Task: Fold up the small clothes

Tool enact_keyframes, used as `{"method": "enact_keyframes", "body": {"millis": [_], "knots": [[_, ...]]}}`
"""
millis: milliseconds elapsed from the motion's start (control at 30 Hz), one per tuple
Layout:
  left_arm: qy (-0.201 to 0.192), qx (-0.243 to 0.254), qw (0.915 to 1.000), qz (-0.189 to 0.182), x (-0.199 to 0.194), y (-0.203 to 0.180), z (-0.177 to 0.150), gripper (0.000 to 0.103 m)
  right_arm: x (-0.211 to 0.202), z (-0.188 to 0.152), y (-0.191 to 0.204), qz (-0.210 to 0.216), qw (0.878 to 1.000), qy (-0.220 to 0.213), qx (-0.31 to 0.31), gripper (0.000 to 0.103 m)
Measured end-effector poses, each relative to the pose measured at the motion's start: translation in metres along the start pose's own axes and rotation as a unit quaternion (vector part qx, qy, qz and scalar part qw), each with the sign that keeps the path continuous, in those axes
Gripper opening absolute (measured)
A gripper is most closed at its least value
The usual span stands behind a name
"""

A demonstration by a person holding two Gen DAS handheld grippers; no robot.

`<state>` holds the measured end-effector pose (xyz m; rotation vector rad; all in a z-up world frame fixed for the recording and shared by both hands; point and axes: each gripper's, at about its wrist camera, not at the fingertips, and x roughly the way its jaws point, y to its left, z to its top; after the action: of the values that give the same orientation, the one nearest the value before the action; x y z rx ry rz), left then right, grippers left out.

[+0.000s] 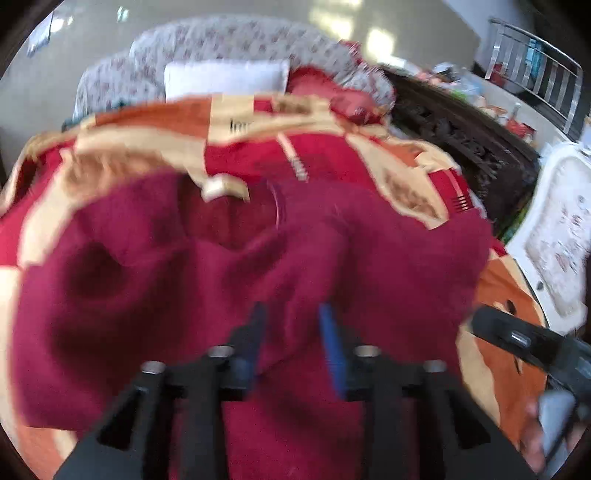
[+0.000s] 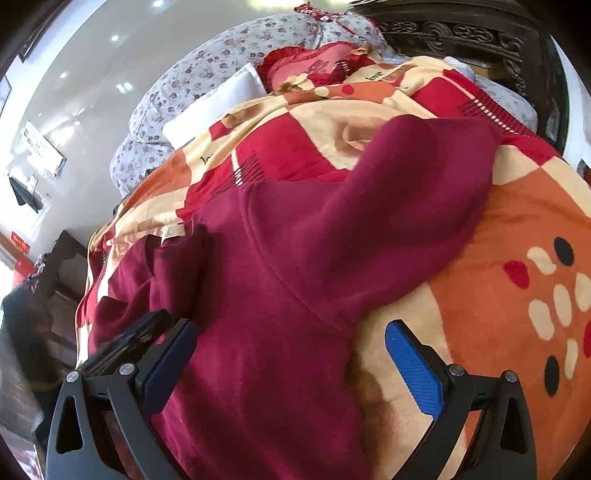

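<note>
Soft and bumpy, the bed's red and orange blanket (image 2: 509, 221) has bare room on the right side. On it lies the dark red sweater (image 2: 280, 266). The left gripper (image 1: 293, 332) pinches a fold of it between nearly closed fingers. The right gripper (image 2: 290, 354) is wide open, holding nothing, over the sweater's edge. Pillows (image 2: 221, 99) sit behind.

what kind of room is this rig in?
Most likely a home bedroom. A maroon garment lies on a bed covered by a red-and-orange patterned blanket, with a white pillow and floral quilt behind it, and a dark carved headboard.
</note>
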<state>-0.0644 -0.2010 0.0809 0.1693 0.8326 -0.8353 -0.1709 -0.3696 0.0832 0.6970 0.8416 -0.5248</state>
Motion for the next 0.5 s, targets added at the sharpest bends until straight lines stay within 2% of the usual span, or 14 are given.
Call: {"method": "enact_keyframes", "body": {"millis": [33, 67, 100, 133, 200, 267, 367, 400, 500], "knots": [[-0.026, 0.017, 0.9995, 0.01, -0.02, 0.001, 0.001, 0.063, 0.001, 0.001, 0.004, 0.002, 1.0, 0.001, -0.005, 0.103], [-0.05, 0.03, 0.998, 0.026, -0.037, 0.004, 0.001, 0.078, 0.002, 0.001, 0.011, 0.006, 1.0, 0.002, -0.016, 0.103], [-0.074, 0.042, 0.9951, 0.051, -0.053, 0.008, 0.001, 0.083, 0.005, 0.002, 0.018, 0.007, 0.999, 0.004, -0.032, 0.103], [-0.094, 0.052, 0.9913, 0.076, -0.069, 0.015, 0.0, 0.083, 0.009, 0.004, 0.026, 0.004, 0.999, 0.005, -0.05, 0.103], [-0.102, 0.054, 0.9871, 0.11, -0.085, 0.032, -0.004, 0.083, 0.019, 0.008, 0.043, -0.013, 0.996, 0.001, -0.087, 0.103], [-0.095, 0.035, 0.9842, 0.145, -0.091, 0.059, -0.01, 0.083, 0.037, 0.015, 0.058, -0.024, 0.992, 0.004, -0.12, 0.103], [-0.069, -0.014, 0.9825, 0.173, -0.084, 0.099, -0.023, 0.083, 0.065, 0.023, 0.074, -0.023, 0.987, 0.009, -0.157, 0.103], [-0.051, -0.04, 0.9818, 0.178, -0.079, 0.115, -0.029, 0.083, 0.077, 0.025, 0.08, -0.028, 0.984, 0.01, -0.174, 0.097], [-0.034, -0.082, 0.9802, 0.177, -0.072, 0.139, -0.042, 0.083, 0.097, 0.021, 0.096, -0.081, 0.972, -0.002, -0.223, 0.008]]}}
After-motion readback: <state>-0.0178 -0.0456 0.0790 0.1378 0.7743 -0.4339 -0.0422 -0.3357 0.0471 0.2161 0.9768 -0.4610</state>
